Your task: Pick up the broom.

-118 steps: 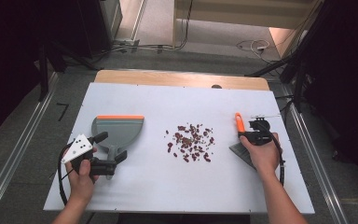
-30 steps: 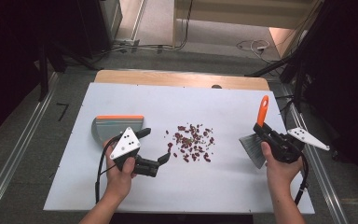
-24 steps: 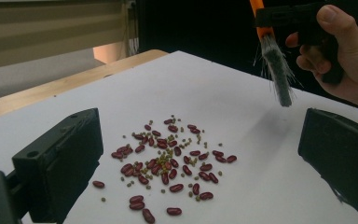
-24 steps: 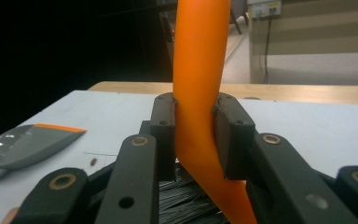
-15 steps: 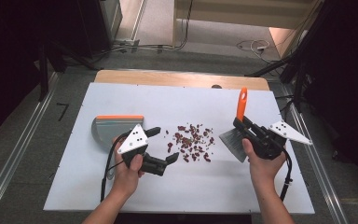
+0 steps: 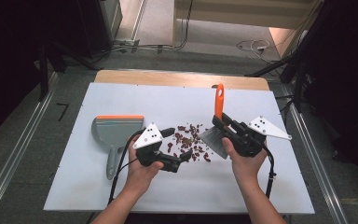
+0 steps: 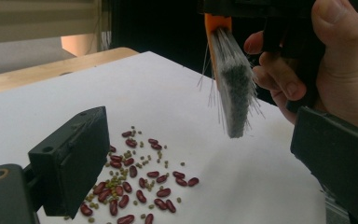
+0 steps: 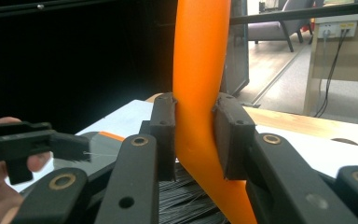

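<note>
The right tool [image 6: 224, 125] clamps the orange handle of a brush [image 6: 216, 130], its two black pads pressed on either side of the handle in the right gripper view [image 8: 196, 135]. The brush stands tilted with the handle pointing away from the person and the grey bristles hanging just above the white counter [image 6: 261, 186], at the right edge of a scatter of beans [image 6: 189, 142]. In the left gripper view the bristles [image 7: 233, 93] hang clear of the surface, beyond the red beans [image 7: 140, 186] and small green ones. The left tool [image 6: 179, 144] stands wide with nothing between its jaws, which have just been closing a little; it points across the bean pile toward the brush. A grey dustpan [image 6: 114, 137] with an orange lip lies flat on the counter just left of the left hand [image 6: 142, 170], handle toward the person.
</note>
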`<state>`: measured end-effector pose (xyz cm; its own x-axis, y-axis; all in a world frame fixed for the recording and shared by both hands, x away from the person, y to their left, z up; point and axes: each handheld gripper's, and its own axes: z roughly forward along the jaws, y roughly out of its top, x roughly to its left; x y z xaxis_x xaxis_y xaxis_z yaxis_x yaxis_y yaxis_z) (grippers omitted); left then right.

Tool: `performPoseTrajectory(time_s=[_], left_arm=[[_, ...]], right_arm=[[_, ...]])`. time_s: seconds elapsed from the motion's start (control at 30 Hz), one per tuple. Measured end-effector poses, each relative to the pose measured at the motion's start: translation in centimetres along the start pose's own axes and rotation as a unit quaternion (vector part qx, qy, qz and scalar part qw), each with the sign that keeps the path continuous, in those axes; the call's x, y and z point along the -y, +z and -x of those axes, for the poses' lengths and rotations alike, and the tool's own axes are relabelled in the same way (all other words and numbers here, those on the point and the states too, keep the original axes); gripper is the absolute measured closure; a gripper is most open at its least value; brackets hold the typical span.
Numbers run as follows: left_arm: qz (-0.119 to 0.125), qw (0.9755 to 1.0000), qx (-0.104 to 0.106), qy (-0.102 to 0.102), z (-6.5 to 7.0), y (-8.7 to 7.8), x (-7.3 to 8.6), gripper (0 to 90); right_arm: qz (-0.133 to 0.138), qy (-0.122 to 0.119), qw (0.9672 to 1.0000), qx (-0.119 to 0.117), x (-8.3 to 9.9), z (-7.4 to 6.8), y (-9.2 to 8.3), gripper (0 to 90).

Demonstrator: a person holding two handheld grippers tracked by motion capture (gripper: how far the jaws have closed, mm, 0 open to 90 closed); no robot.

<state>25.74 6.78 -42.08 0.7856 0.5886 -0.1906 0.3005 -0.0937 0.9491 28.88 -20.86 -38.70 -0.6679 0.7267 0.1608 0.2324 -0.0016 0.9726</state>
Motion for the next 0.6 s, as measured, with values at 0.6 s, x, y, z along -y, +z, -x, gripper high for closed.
performPoseTrajectory(time_s=[0.6], left_arm=[[-0.032, 0.9989, 0.015, -0.032, 1.7, 1.9, 0.4, 39.6]], right_arm=[[-0.005, -0.025, 0.9991, -0.033, 0.7, -4.2, 1.0, 69.2]])
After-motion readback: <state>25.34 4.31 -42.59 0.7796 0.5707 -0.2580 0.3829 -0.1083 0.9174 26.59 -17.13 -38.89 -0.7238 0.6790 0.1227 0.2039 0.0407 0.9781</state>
